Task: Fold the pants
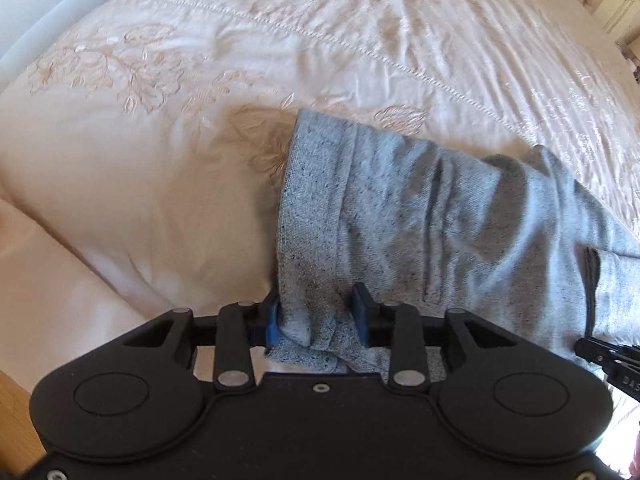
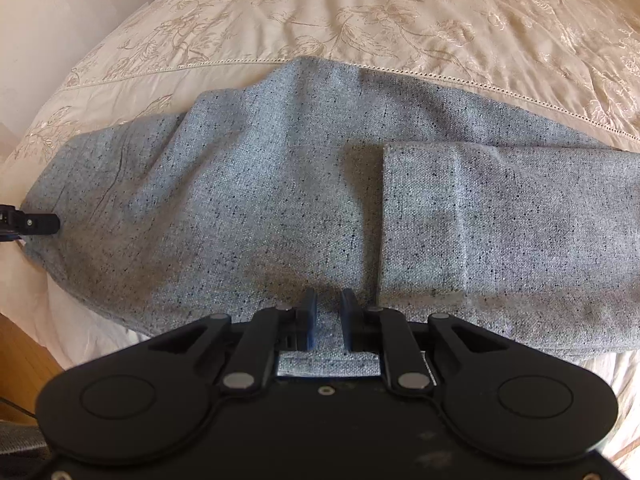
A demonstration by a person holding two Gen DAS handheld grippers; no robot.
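Cream bedspread (image 2: 400, 20) carries our grey pants (image 2: 260, 200). We pinch their 6 o'clock edge with left gripper (image 1: 318, 314) and right gripper (image 2: 329, 312), apparently to lift a fold.

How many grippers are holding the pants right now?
2. The left gripper pinches the gray pants at one end; the right gripper clamps their near edge further along.

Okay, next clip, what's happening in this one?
A person with two handheld grippers is folding grey pants on a bed with a cream embroidered bedspread. The left gripper and the right gripper each have a bunch of the fabric's near edge between their fingers. One hemmed end already lies folded over the rest.
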